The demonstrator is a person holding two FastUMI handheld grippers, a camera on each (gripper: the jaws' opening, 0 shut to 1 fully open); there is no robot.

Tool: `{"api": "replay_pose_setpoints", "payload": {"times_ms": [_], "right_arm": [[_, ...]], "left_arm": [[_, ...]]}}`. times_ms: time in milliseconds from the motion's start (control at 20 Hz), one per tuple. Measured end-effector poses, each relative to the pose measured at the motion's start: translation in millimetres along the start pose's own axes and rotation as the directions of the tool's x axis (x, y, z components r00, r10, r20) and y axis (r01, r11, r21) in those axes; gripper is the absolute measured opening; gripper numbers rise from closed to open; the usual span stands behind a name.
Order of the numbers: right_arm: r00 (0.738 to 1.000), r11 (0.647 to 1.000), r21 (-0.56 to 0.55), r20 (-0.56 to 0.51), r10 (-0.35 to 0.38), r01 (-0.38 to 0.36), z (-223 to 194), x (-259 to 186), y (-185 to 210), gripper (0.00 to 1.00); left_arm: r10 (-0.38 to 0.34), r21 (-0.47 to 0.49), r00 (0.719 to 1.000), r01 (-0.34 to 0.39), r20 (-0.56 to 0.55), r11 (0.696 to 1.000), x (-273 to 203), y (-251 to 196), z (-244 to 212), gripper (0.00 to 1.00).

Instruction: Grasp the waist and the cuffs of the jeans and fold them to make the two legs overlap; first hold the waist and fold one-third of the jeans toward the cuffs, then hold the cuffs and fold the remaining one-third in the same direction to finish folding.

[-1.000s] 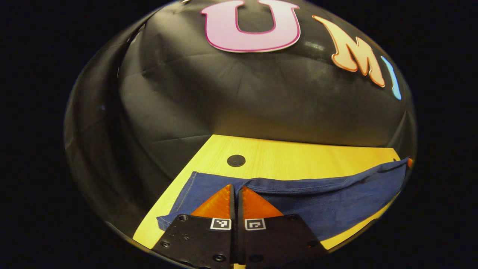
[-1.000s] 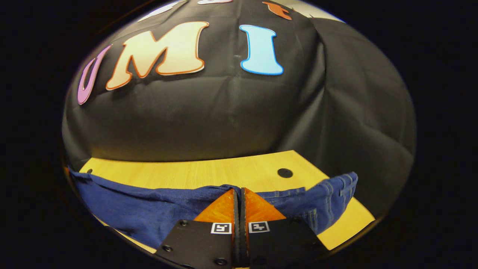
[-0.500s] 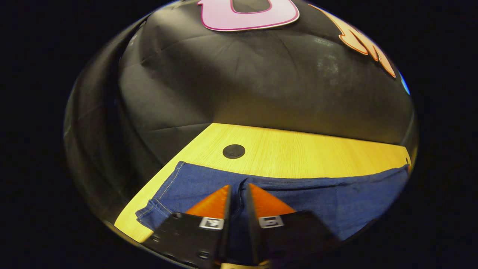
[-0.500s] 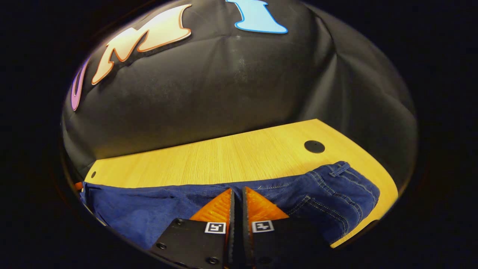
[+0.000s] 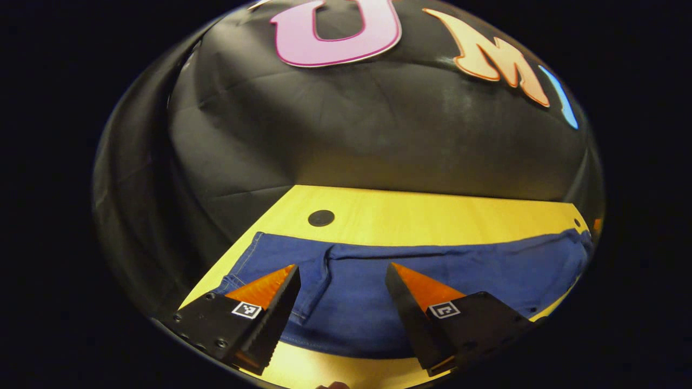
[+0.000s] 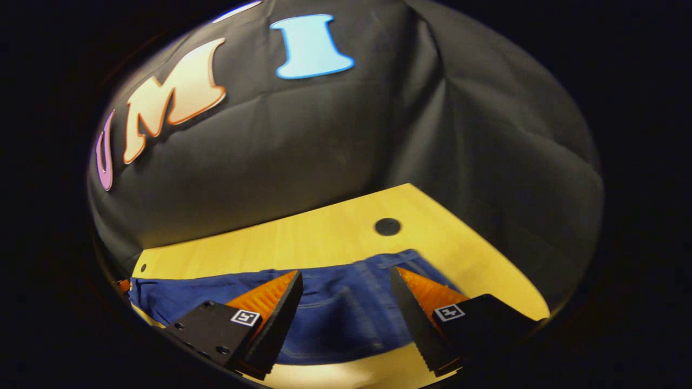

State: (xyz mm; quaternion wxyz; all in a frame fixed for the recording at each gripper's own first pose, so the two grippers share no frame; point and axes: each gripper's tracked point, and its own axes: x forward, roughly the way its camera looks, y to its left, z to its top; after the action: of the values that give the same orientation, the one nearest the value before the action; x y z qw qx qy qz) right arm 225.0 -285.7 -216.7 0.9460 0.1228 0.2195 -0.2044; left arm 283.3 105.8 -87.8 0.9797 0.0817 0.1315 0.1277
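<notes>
**Jeans flat on the table, both grippers wide apart above them**

The jeans (image 5: 411, 270) lie spread lengthwise across the wooden table (image 5: 432, 216), a long blue band with bare wood beyond their far edge and a thin strip of wood showing along their near edge. In your left gripper view the cuff end sits nearest, with a stitched hem at its corner and a lengthwise crease running through the cloth. In your right gripper view the jeans (image 6: 335, 302) show seam lines and a belt loop, so the waist end lies under that hand.

Your left gripper (image 5: 341, 267) hangs over the cuff end with its fingers spread wide, denim visible in the gap and nothing between them. Your right gripper (image 6: 347, 273) hangs over the waist end the same way, fingers well apart and holding nothing.

Beyond the jeans, a round black cap (image 5: 321, 218) sits in the table past the cuff corner, and another round black cap (image 6: 387, 226) sits past the waist.
</notes>
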Motion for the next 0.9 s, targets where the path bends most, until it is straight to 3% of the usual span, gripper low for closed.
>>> {"api": "replay_pose_setpoints", "payload": {"times_ms": [250,400,550,700,800,900], "right_arm": [[0.992,0.994,0.043,-0.089,-0.093,0.097,-24.5,6.9,-76.6,0.98],[0.985,0.993,0.085,-0.162,-0.067,0.082,-41.9,20.5,-77.0,0.98],[0.984,0.993,0.098,-0.169,-0.053,0.07,-50.6,25.0,-82.2,0.99],[0.977,0.995,0.082,-0.212,-0.039,0.057,-63.2,23.7,-81.9,0.99],[0.98,0.996,0.066,-0.196,-0.04,0.054,-60.4,24.5,-80.7,0.99],[0.984,0.998,0.034,-0.172,-0.045,0.052,-56.5,22.0,-80.7,0.92]], "left_arm": [[-0.089,-0.041,0.995,0.09,0.044,0.995,-36.4,-51.6,5.8,0.95],[-0.107,-0.018,0.993,0.108,0.053,0.994,-48.5,-69.2,10.8,0.95],[-0.109,-0.012,0.993,0.109,0.053,0.994,-55.1,-78.7,13.6,0.95],[-0.077,-0.02,0.994,0.078,0.076,0.997,-61.6,-78.9,20.4,0.95],[-0.057,-0.017,0.994,0.059,0.091,0.998,-67.8,-76.8,25.8,0.95],[-0.047,-0.006,0.994,0.048,0.094,0.999,-75.4,-76.5,27.0,0.95]]}}
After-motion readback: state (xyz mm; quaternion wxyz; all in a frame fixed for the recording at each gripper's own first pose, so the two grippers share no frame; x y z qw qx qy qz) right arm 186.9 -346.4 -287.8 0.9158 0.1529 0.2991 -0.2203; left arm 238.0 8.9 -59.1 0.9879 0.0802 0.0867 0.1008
